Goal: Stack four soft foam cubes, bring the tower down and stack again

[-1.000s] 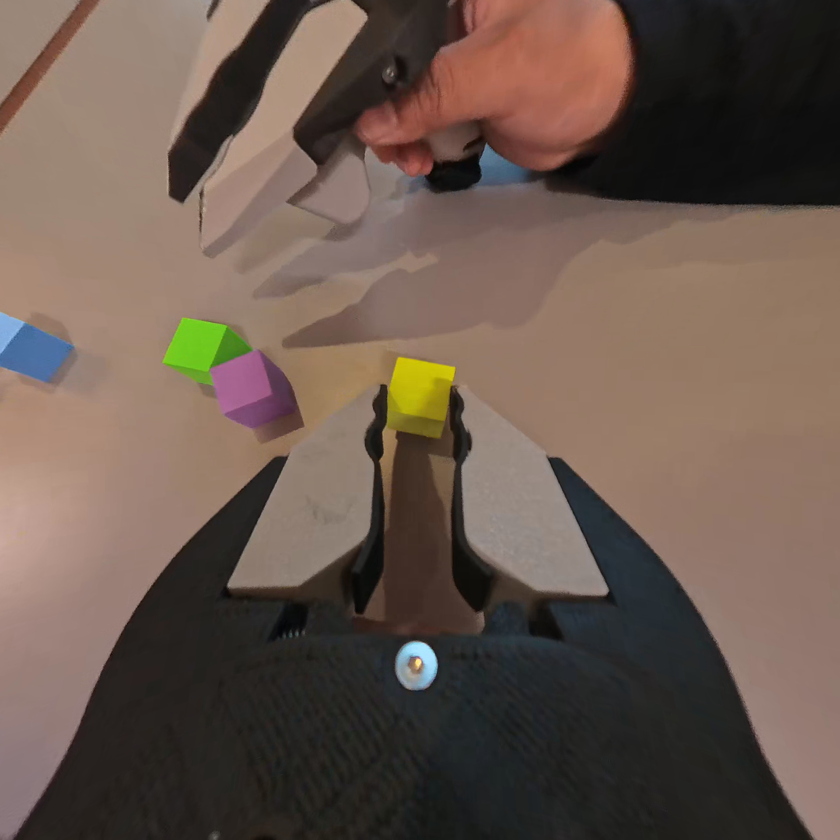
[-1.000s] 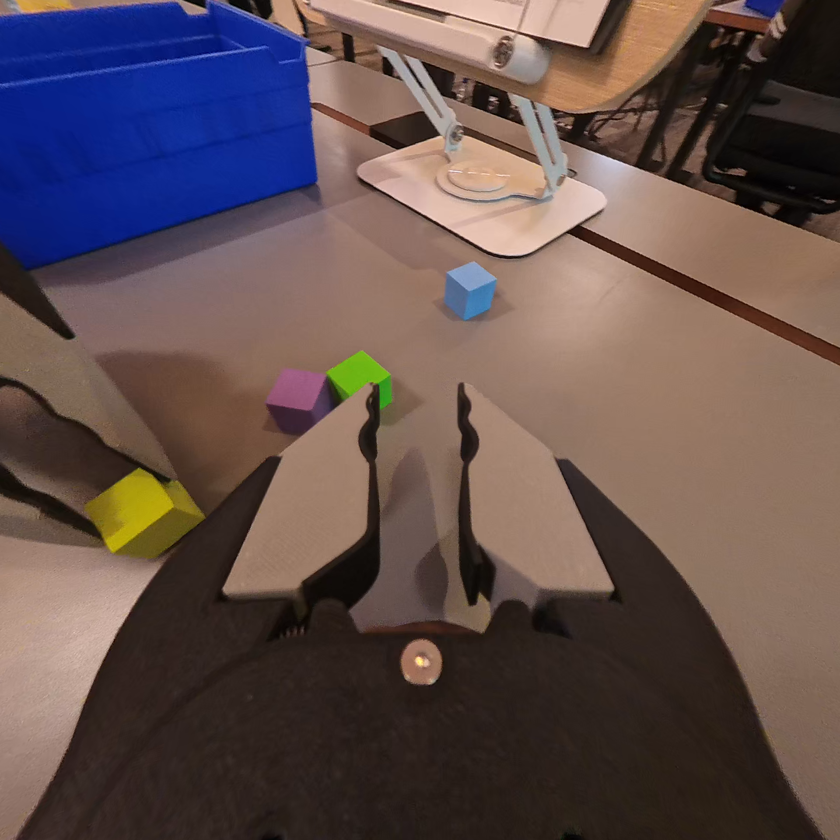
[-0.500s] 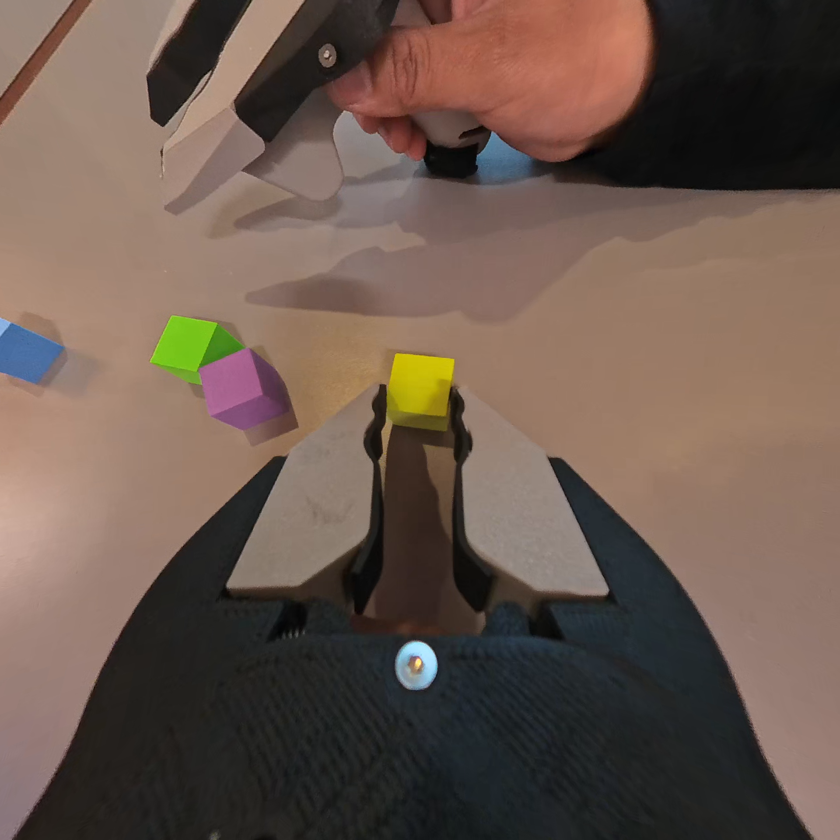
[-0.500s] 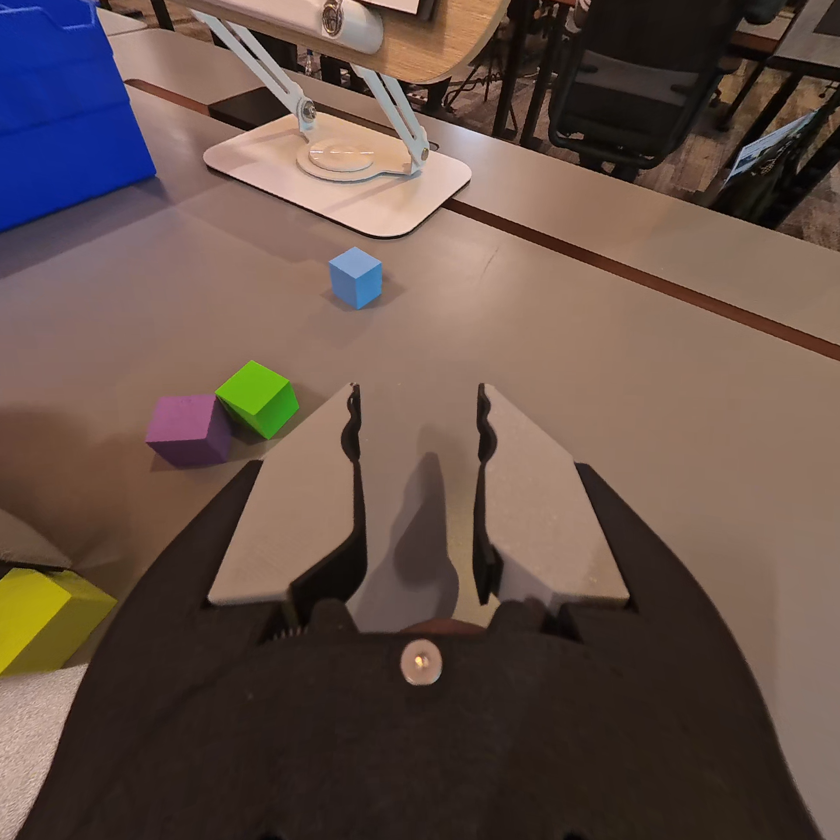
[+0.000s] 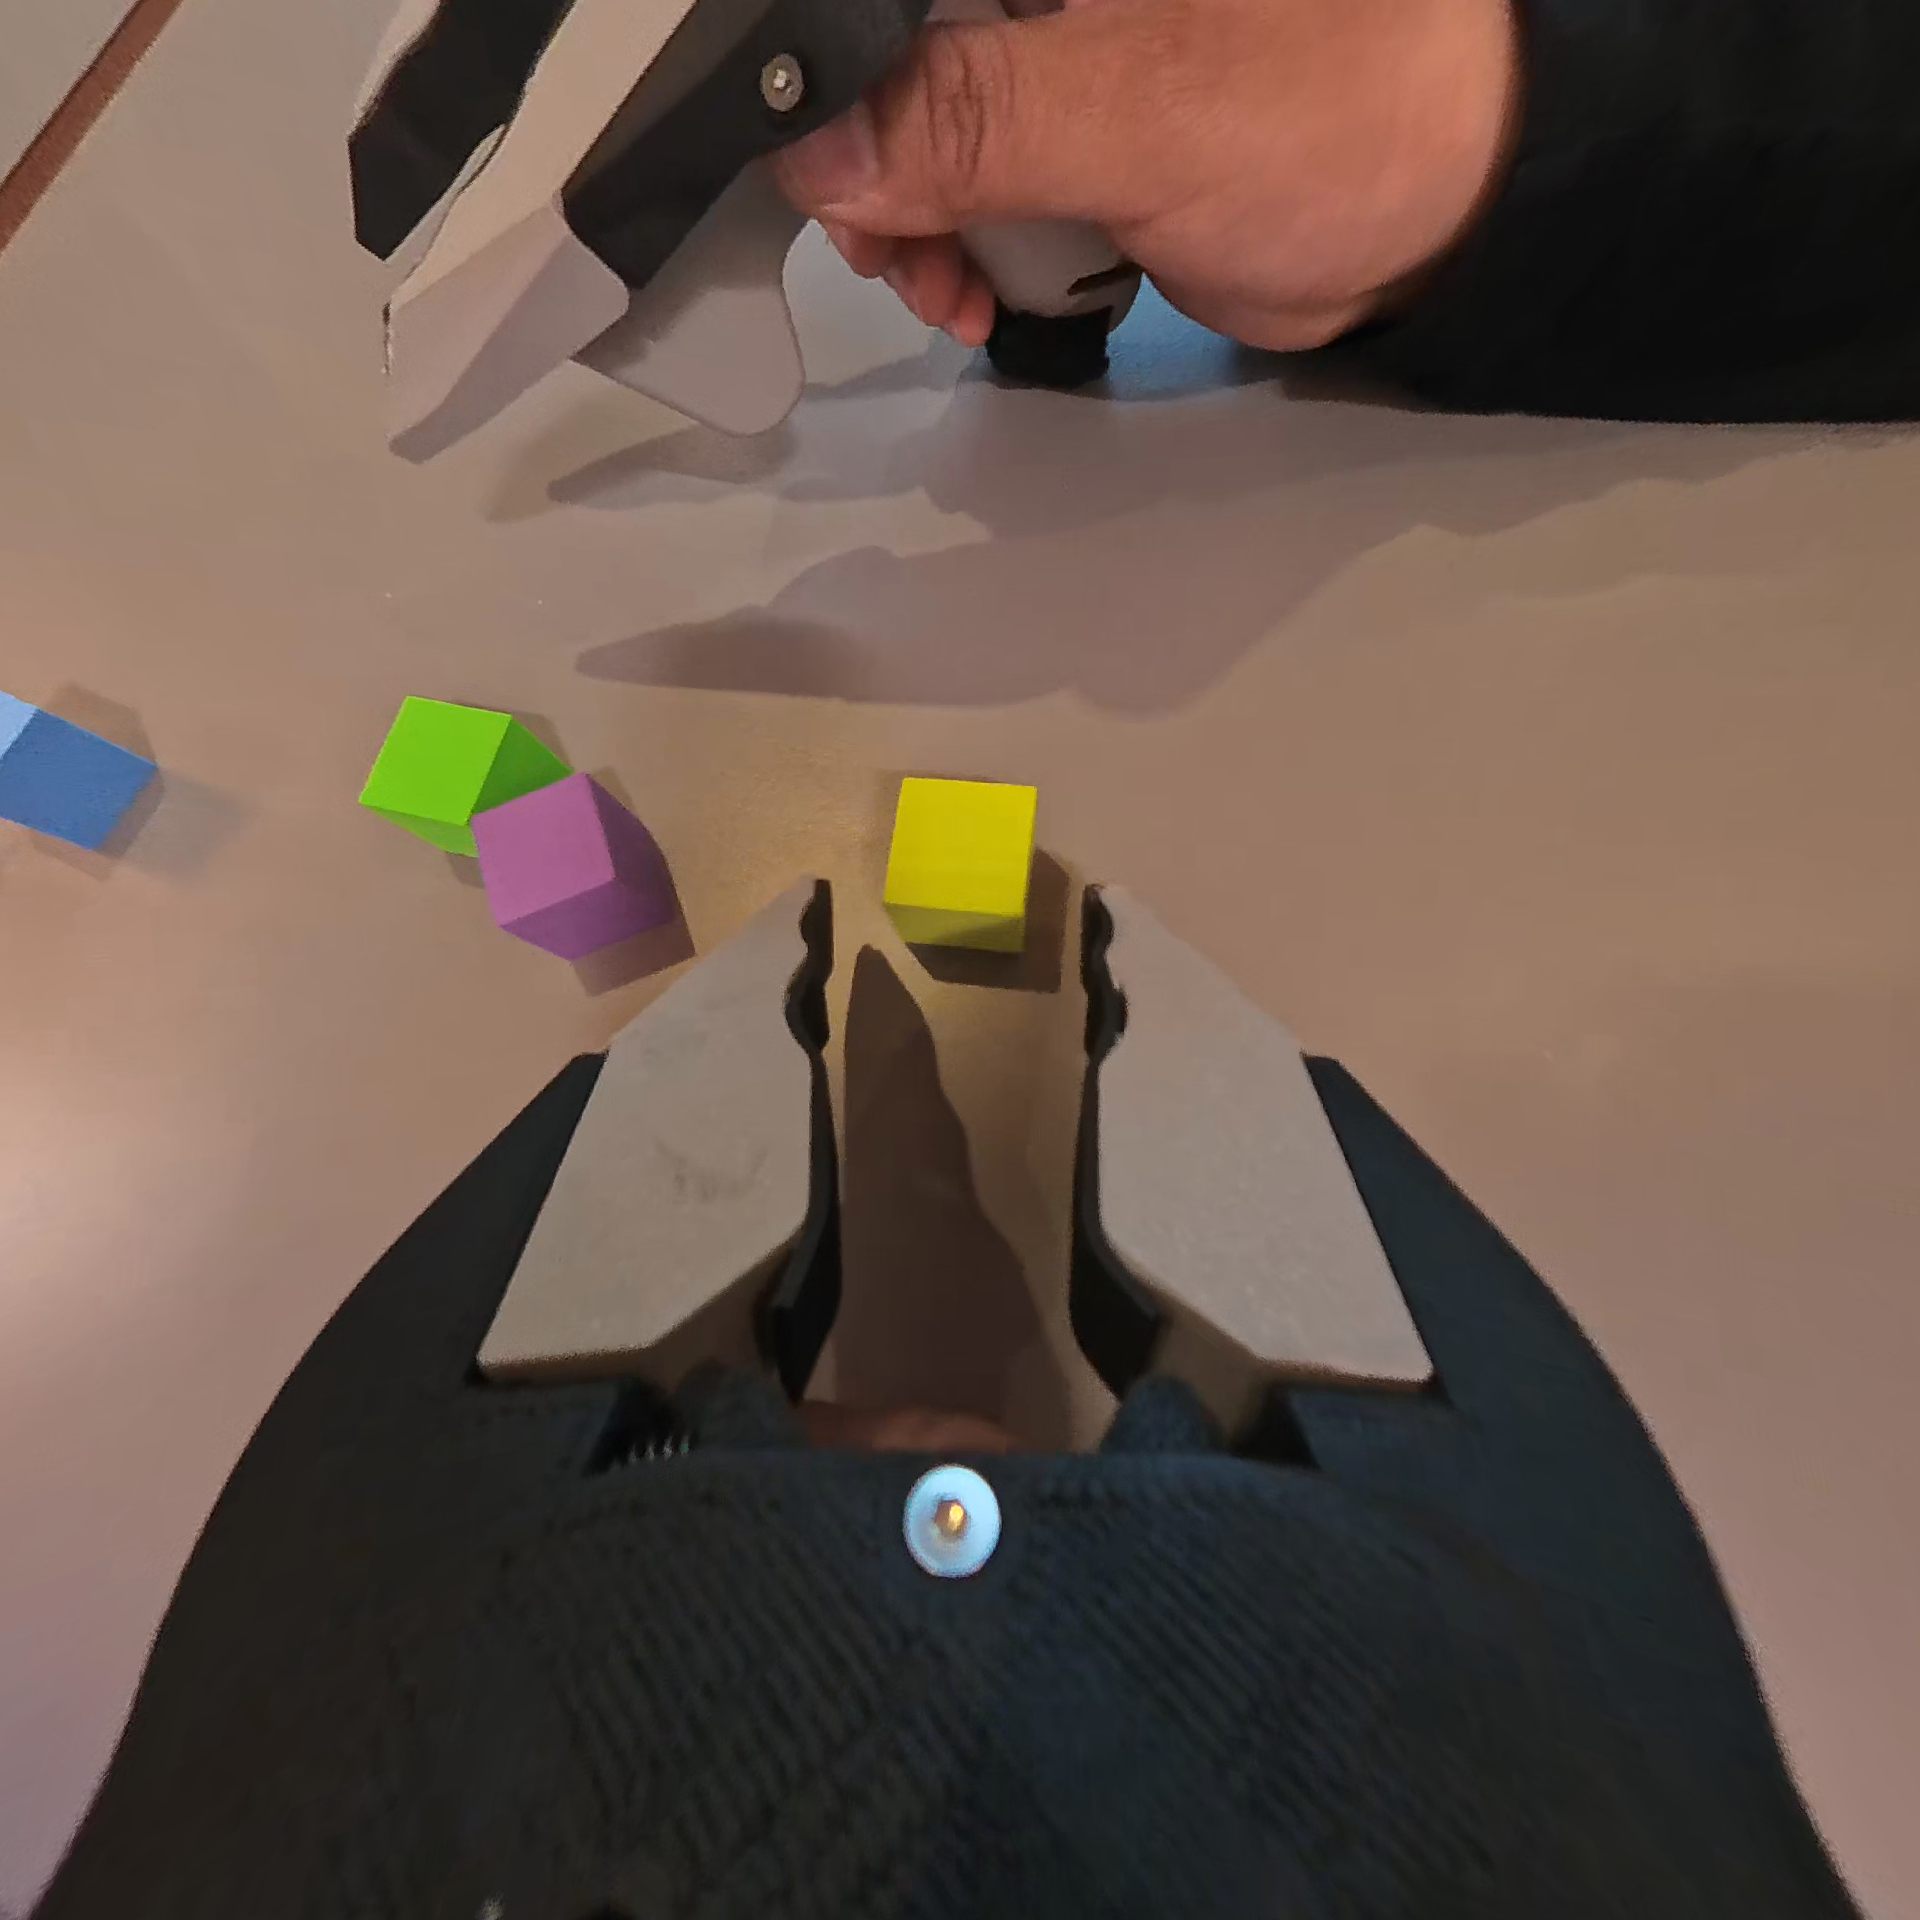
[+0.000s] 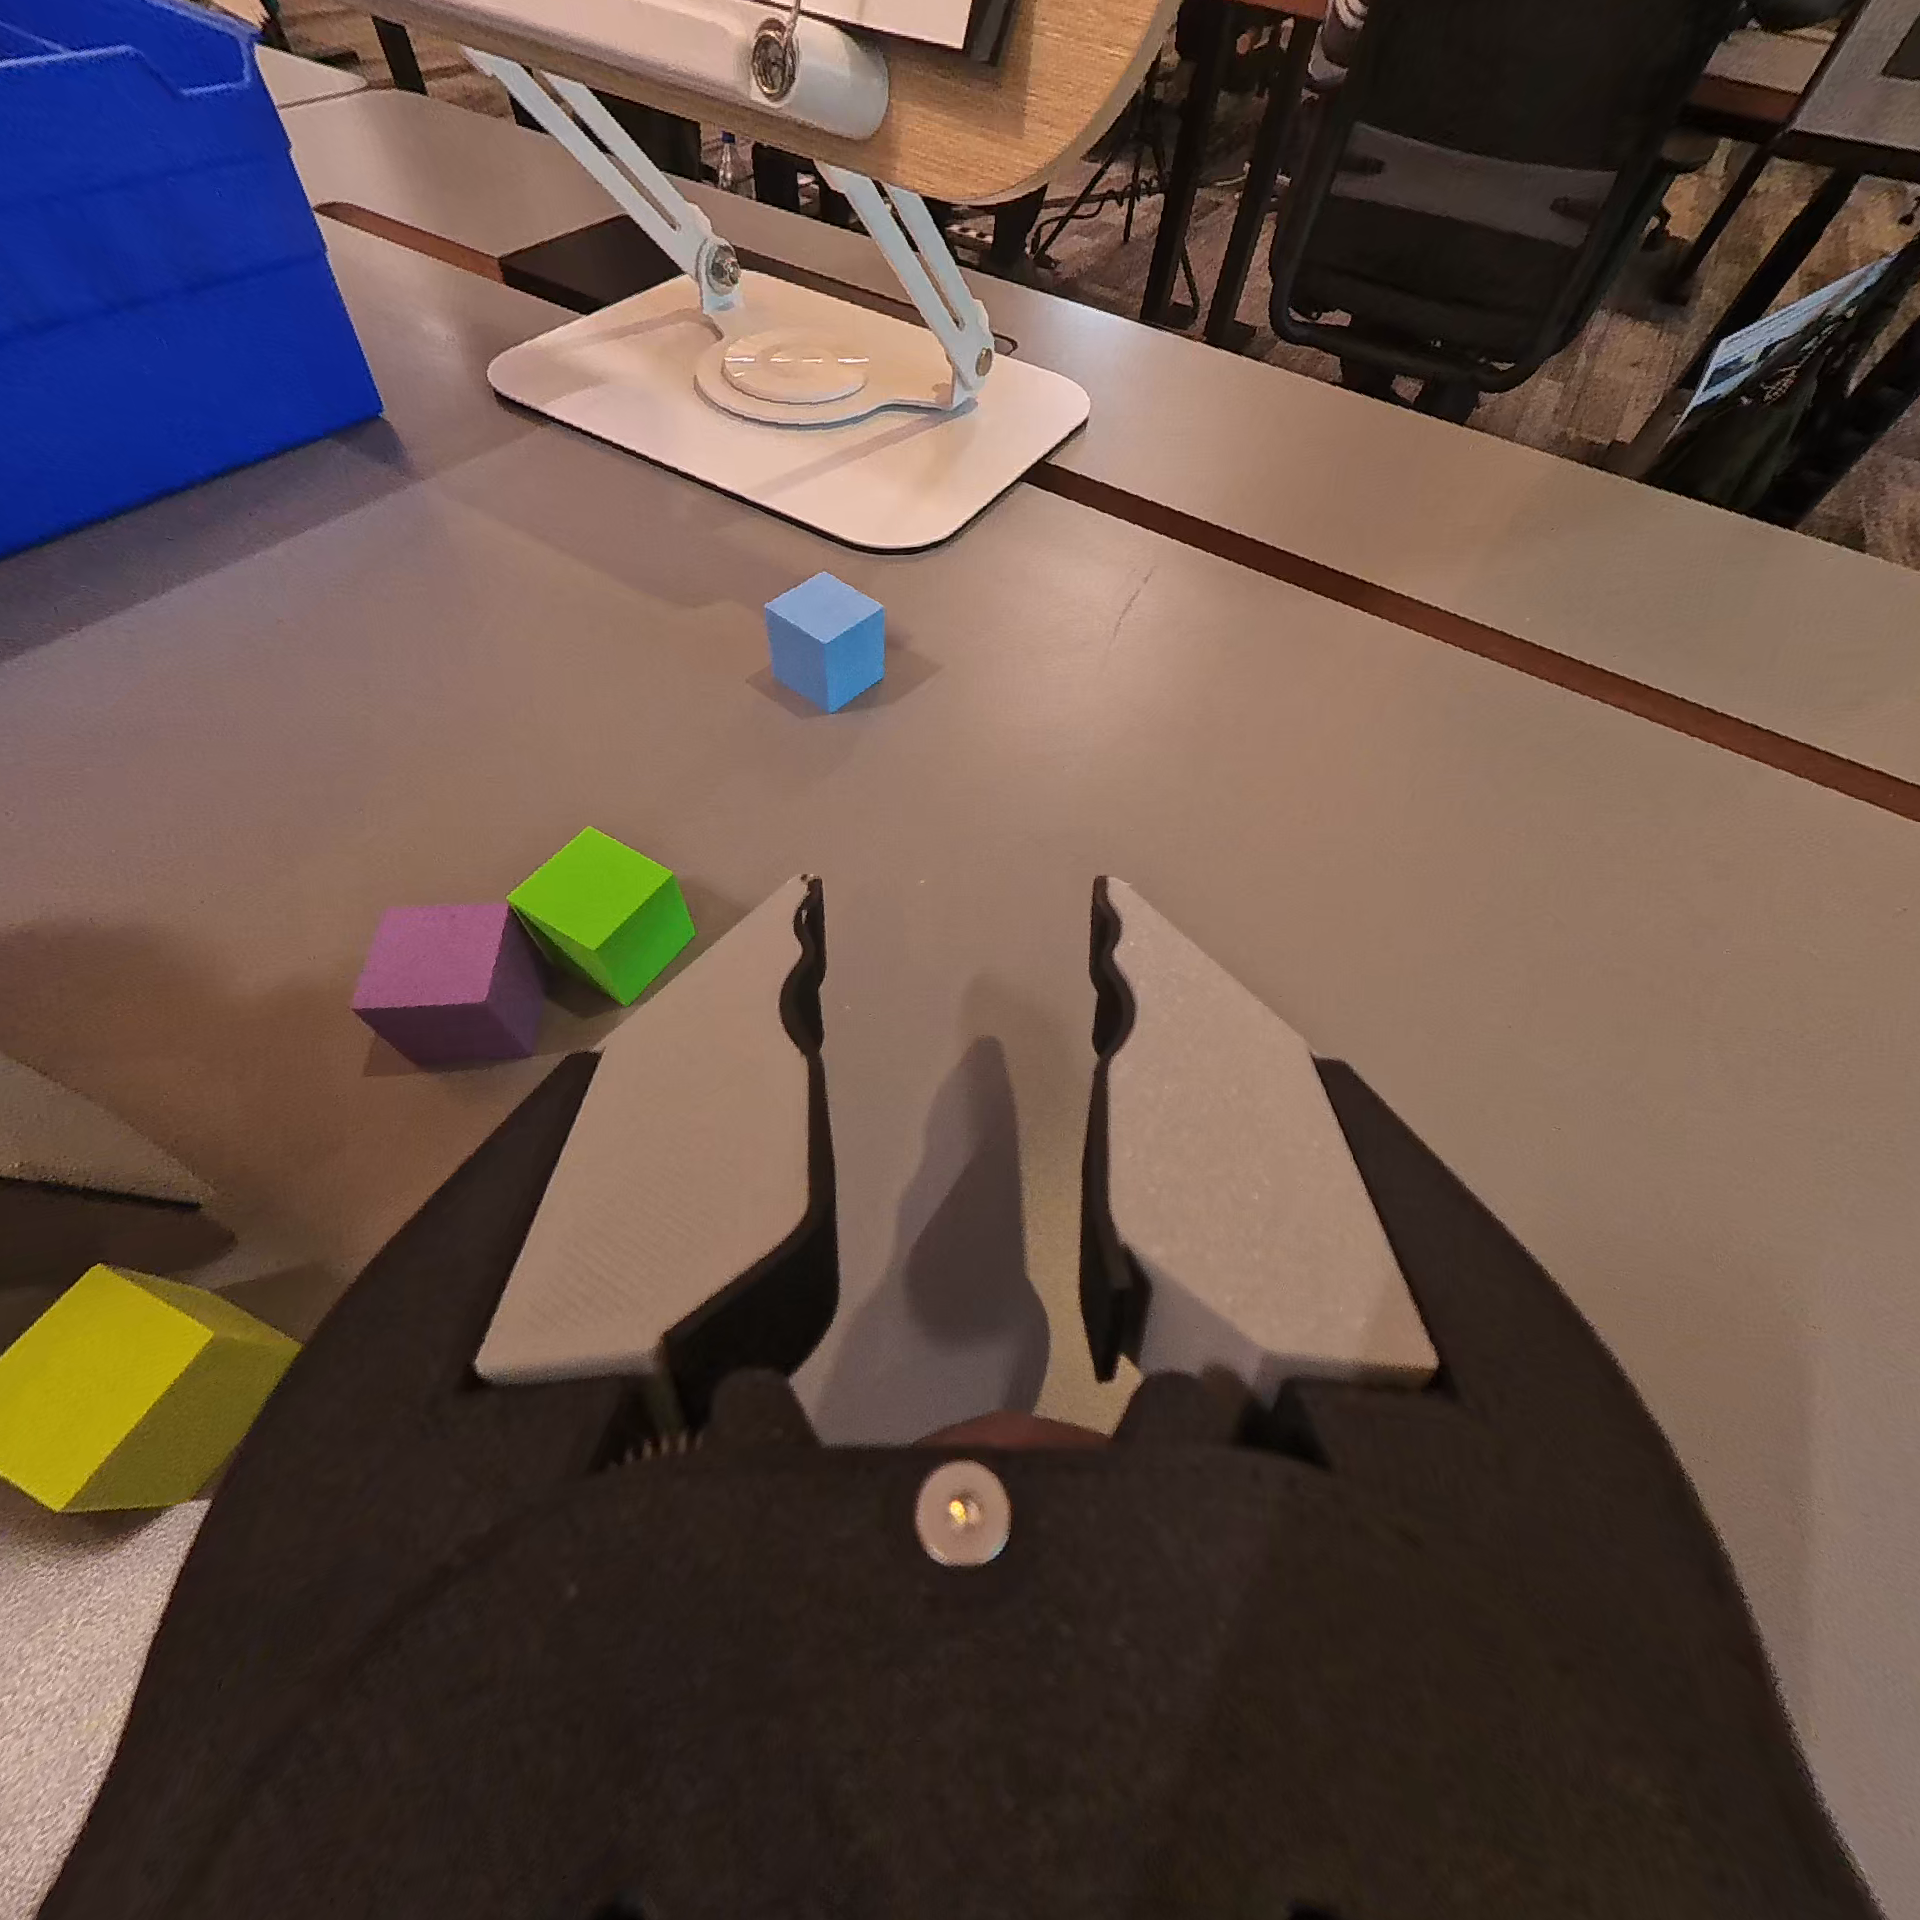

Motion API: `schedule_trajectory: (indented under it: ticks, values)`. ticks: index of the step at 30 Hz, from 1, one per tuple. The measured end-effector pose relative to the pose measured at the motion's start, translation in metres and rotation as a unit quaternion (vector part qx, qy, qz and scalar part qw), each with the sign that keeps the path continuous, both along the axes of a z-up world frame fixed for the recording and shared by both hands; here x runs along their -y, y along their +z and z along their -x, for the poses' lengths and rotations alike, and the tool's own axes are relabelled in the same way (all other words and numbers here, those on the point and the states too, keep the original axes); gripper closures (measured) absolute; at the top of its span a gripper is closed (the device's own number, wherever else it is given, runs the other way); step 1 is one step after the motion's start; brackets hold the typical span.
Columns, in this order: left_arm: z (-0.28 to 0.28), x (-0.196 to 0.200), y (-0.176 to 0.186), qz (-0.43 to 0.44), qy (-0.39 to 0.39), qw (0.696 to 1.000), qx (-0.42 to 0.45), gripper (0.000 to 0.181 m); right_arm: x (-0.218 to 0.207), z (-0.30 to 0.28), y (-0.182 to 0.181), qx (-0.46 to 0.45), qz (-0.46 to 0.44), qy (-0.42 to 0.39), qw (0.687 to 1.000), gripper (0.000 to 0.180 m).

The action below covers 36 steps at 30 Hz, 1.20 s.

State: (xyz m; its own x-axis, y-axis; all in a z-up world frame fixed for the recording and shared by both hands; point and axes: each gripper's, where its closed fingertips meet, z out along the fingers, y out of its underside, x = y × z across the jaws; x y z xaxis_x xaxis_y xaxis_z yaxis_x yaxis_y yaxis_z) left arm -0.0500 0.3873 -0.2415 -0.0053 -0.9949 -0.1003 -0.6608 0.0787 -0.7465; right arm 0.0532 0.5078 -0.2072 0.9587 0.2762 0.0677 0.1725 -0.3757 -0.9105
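We take the wide grey table top (image 6: 1351,831) as the bearing surface, split by a dark brown seam, and we place everything else by the yellow foam cube (image 5: 961,862) that sits flat on it. The big blue plastic bin (image 6: 156,281) stands far beyond that cube at the table's edge, and next to the bin rests the white flat-based stand (image 6: 790,416) with slanted metal legs carrying a wooden board.

Our left gripper (image 5: 954,904), black-bodied with grey wedge fingers, hovers with its jaws spread wider than the yellow cube; the cube sits just ahead of the tips, touching neither. Our right gripper (image 6: 954,904), of the same build, points past the yellow cube toward open table, jaws wide apart with nothing between them. In the left wrist view we see a hand (image 5: 1195,177) in a dark sleeve (image 5: 1714,208) holding that right gripper above the table, well beyond the yellow cube.

To the left of the yellow cube, near it, lies the purple foam cube (image 5: 566,868), tilted and touching the bright green foam cube (image 5: 447,769) behind it. Farther left, well apart, is the light blue foam cube (image 5: 68,779), alone. No cube rests on another.
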Motion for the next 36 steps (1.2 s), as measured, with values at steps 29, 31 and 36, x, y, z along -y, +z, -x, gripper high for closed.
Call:
schedule_trajectory:
  ticks: [29,31,36]
  values:
    - [0.014,-0.03,0.021,0.027,0.074,0.996,0.04,0.128,0.001,0.004,0.0,0.003,0.0,0.011,1.0,0.13]
    - [0.015,-0.053,0.035,0.033,0.136,0.986,0.086,0.131,0.001,0.004,-0.001,0.005,0.002,0.011,1.0,0.13]
    - [0.014,-0.087,0.025,0.003,0.21,0.974,0.086,0.13,0.001,0.006,-0.003,0.013,0.007,0.014,1.0,0.13]
